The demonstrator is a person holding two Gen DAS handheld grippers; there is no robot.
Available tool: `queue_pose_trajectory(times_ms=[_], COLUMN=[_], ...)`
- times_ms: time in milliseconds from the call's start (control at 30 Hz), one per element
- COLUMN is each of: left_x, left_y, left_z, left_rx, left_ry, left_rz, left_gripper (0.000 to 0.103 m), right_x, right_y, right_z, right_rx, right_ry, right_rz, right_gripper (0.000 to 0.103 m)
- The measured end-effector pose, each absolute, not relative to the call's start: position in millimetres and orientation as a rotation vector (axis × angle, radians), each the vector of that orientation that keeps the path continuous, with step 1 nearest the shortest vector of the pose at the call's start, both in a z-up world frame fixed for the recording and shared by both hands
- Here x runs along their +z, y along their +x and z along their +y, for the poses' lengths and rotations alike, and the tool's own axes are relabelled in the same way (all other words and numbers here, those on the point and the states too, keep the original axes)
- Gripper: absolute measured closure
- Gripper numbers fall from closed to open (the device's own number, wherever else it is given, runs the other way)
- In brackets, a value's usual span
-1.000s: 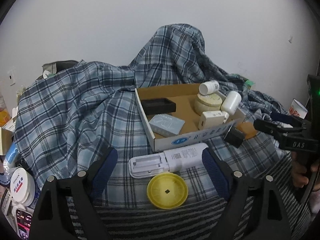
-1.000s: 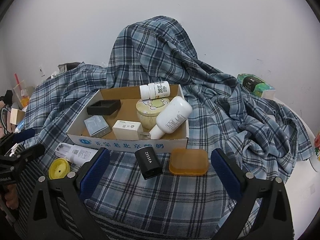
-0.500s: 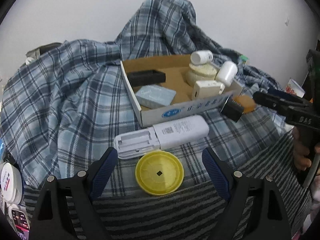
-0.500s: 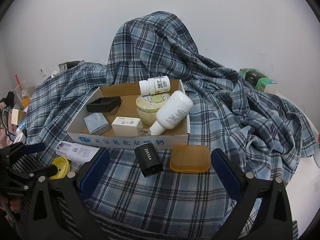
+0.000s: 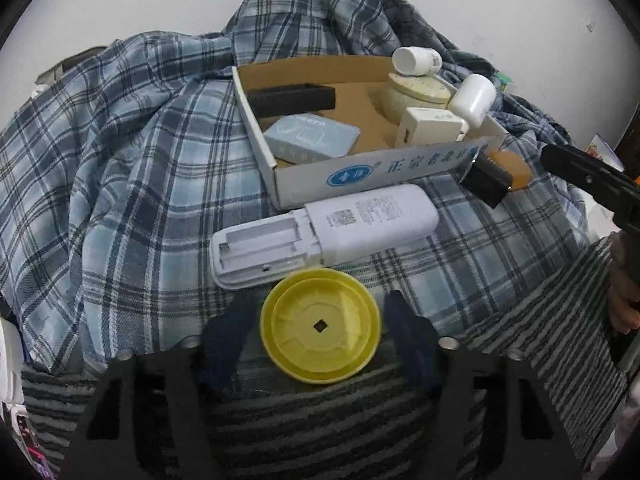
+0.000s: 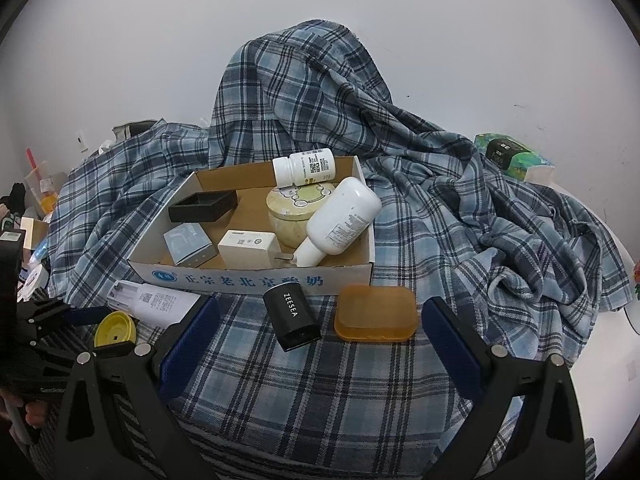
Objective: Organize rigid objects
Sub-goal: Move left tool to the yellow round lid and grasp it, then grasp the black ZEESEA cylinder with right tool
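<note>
Gripping nothing yet, my left gripper (image 5: pixel 320 312) has just been closing, its blurred pads flanking the yellow lid (image 5: pixel 320 326); contact I cannot tell. My right gripper (image 6: pixel 320 336) gapes apart, empty.

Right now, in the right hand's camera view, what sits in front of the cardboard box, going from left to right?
yellow lid → white device → black ZEESEA case → orange soap box
</note>
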State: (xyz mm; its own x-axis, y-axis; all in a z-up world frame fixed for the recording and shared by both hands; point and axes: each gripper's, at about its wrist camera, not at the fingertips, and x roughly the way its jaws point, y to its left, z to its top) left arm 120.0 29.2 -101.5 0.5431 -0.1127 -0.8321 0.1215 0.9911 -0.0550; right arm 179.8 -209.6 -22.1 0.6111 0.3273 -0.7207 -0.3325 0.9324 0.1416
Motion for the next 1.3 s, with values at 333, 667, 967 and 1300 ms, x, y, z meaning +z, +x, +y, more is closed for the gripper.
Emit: queue_pose_trajectory(times_ms=[333, 667, 967, 1300], left_x=[-82.8, -54.3, -55.1, -56.6], left_y=[100.4, 68.0, 69.1, 70.3], left_z=[26.2, 42.8, 43.3, 45.5], left_rx=[-0.113, -0.075, -0.05, -0.039], left_ry=[0.041, -0.039, -0.042, -0.052], left_rz=[0.825, 0.599, 0.615, 0.626], left_gripper=[0.042, 0.042, 0.042, 0.042], right_x=[-20.8, -22.8, -47.0, -68.7], right_y=[178.8, 179.6, 202.3, 207.6], right_z=[-208.0, -196.2, -168.3, -152.3], right_rx=[0.389, 0.464, 0.533, 0.5], right_ry=[-0.018, -0.047, -0.133, -0.232], right_rz=[0.82, 0.84, 0.987, 1.049], right_gripper=[0.002, 0.008, 0.038, 0.074])
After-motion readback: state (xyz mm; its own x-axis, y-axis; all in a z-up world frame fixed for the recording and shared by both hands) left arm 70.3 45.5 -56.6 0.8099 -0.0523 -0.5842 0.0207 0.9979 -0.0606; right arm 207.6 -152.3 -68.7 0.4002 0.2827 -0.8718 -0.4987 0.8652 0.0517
